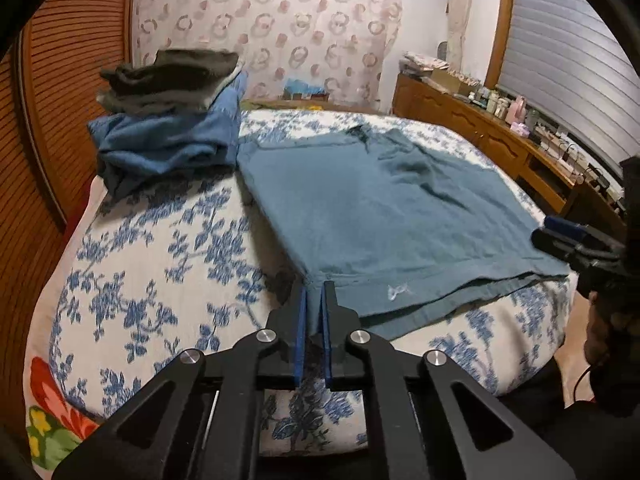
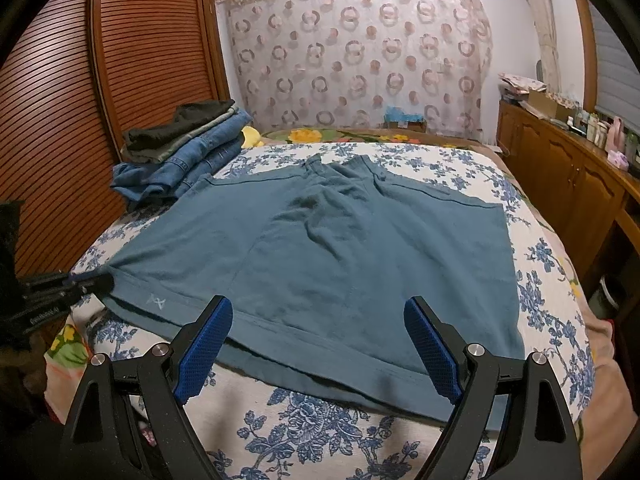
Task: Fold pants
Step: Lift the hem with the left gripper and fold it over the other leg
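Teal pants (image 1: 400, 208) (image 2: 360, 248) lie spread flat on the bed, hem edge nearest me, with a small white logo near the left corner. My left gripper (image 1: 315, 290) is shut, its blue pads pinched on the pants' near left corner. The right wrist view shows it from the side (image 2: 96, 282) at that same corner. My right gripper (image 2: 318, 312) is open, its fingers spread wide just above the near hem toward the right side, with nothing held. It also shows at the right edge of the left wrist view (image 1: 556, 236).
A stack of folded jeans and dark clothes (image 1: 172, 120) (image 2: 188, 148) sits at the far left of the bed cover (image 1: 160, 260), blue flowers on white. A slatted wooden door (image 2: 80, 100) stands left. A cluttered wooden sideboard (image 2: 560, 176) runs along the right.
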### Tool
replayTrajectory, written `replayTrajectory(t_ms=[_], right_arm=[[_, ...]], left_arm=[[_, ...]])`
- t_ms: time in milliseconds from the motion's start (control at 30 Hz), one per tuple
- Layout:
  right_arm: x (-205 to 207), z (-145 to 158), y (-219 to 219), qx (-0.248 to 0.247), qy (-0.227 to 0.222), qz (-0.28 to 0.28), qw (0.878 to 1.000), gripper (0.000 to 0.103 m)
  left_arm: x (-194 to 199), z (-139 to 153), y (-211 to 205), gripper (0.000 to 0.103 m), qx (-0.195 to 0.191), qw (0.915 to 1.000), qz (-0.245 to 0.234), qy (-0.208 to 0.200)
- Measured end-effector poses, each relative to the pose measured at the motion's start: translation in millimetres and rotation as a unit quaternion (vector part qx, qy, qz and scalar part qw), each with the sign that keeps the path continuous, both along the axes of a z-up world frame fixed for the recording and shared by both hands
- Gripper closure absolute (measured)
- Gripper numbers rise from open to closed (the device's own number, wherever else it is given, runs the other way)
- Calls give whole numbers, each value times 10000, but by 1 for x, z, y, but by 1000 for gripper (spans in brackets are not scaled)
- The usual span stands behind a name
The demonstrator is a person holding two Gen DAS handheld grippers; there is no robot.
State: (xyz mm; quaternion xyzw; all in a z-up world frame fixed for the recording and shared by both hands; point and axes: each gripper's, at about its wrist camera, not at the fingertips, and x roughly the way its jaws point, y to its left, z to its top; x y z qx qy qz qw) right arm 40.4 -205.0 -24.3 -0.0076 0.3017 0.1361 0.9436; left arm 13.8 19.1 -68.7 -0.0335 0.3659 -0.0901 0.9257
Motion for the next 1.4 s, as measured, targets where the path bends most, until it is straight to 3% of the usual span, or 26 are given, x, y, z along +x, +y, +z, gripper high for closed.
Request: replayTrajectory(t_ms=[700, 1100, 1400], right_arm=[[-11, 5, -19, -5, 19, -176, 9998, 18], [-18, 12, -40, 51, 23, -386, 9992, 18], [-29, 17, -63, 132, -9, -688, 9975, 18]], left_arm=[[47, 60, -64, 96, -48, 9942, -891, -595], [71, 89, -122, 96, -127, 9841, -1598, -762], [84, 91, -170, 96, -130, 9768, -2032, -659]])
